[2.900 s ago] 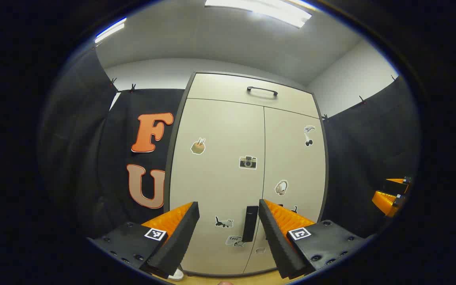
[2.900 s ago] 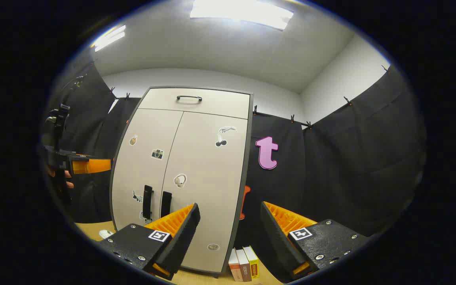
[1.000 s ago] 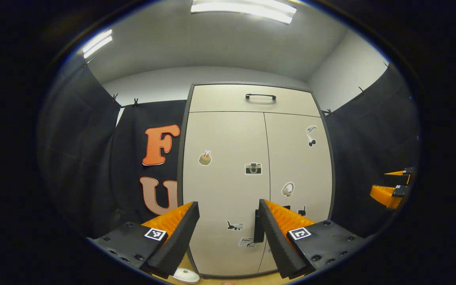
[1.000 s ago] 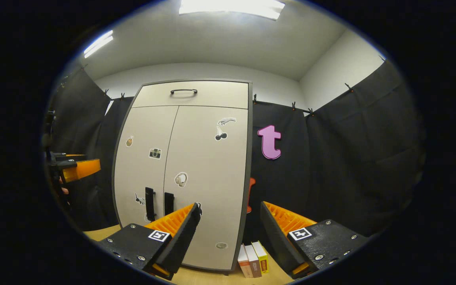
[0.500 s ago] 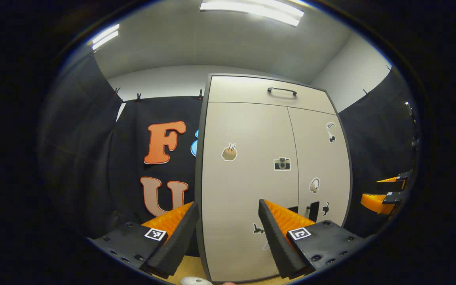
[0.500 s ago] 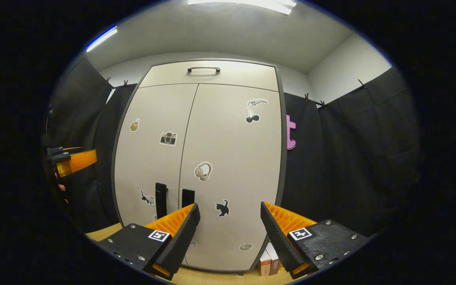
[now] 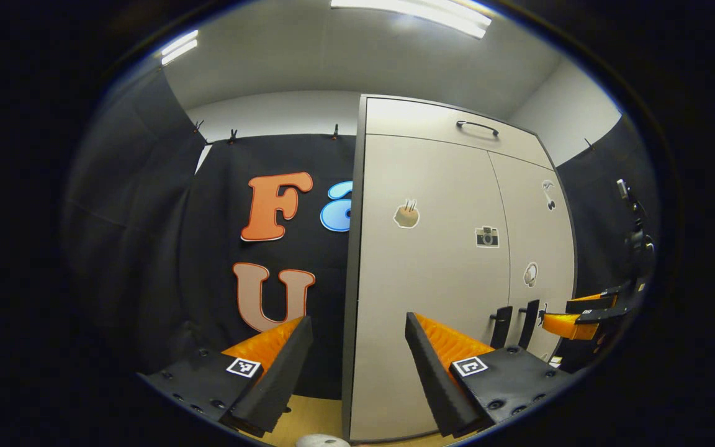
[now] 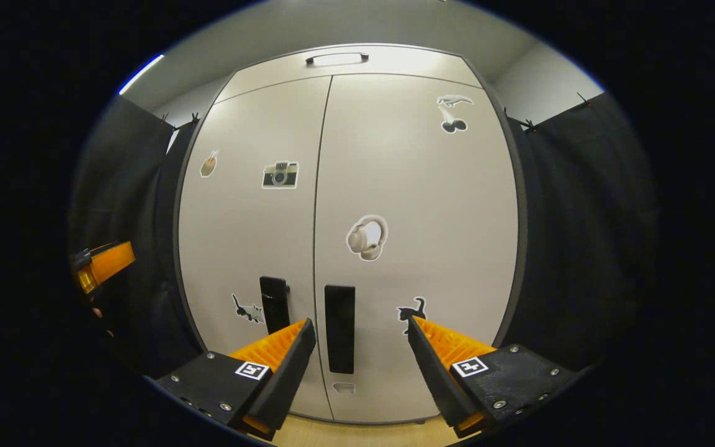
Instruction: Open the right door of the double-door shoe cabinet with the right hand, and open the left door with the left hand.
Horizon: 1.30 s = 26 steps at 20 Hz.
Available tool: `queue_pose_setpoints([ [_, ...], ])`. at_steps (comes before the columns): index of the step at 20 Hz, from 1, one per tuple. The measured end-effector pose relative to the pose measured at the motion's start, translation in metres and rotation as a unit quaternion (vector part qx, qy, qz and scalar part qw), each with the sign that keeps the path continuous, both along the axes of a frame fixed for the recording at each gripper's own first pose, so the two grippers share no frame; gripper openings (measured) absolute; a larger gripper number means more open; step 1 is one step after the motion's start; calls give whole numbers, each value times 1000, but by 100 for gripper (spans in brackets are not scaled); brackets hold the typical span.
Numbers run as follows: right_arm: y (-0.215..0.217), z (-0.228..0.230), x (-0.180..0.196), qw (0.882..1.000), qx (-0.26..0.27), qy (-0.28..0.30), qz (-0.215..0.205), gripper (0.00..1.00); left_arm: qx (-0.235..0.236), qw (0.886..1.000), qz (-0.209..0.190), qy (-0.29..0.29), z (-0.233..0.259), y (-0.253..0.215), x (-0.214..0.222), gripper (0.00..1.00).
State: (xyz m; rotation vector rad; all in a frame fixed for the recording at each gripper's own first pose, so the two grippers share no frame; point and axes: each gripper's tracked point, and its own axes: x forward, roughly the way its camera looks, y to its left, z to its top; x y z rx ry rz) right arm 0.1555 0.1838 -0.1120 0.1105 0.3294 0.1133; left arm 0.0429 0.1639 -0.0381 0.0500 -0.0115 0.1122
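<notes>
The shoe cabinet is seen shut, its right door handle framed between the spread fingers of the right gripper, apparently untouched, while the left gripper is held open beside the cabinet's left edge.
</notes>
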Motion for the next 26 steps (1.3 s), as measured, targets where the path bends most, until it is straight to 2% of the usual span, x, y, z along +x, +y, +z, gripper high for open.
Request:
queue_pose_setpoints([
  [5, 19, -35, 25, 999, 12, 47, 6, 78, -1, 1000, 10, 8, -10, 17, 2, 96],
  [8, 21, -42, 36, 998, 27, 58, -3, 61, -8, 1000, 4, 14, -16, 15, 10, 96],
  [11, 26, -50, 40, 996, 50, 78, -3, 52, -10, 1000, -2, 27, -25, 12, 16, 96],
  [13, 29, -51, 42, 996, 49, 75, -5, 46, -17, 999, -3, 40, -33, 7, 19, 96],
  [16, 30, -50, 42, 997, 39, 69, -10, 33, -28, 998, -3, 52, -40, 4, 19, 96],
  [20, 30, -51, 40, 996, 53, 77, -9, 22, -20, 998, -4, 56, -39, -9, 12, 96],
  [26, 30, -46, 32, 995, 61, 79, 15, 21, -19, 998, 8, 54, -32, -19, -2, 96],
])
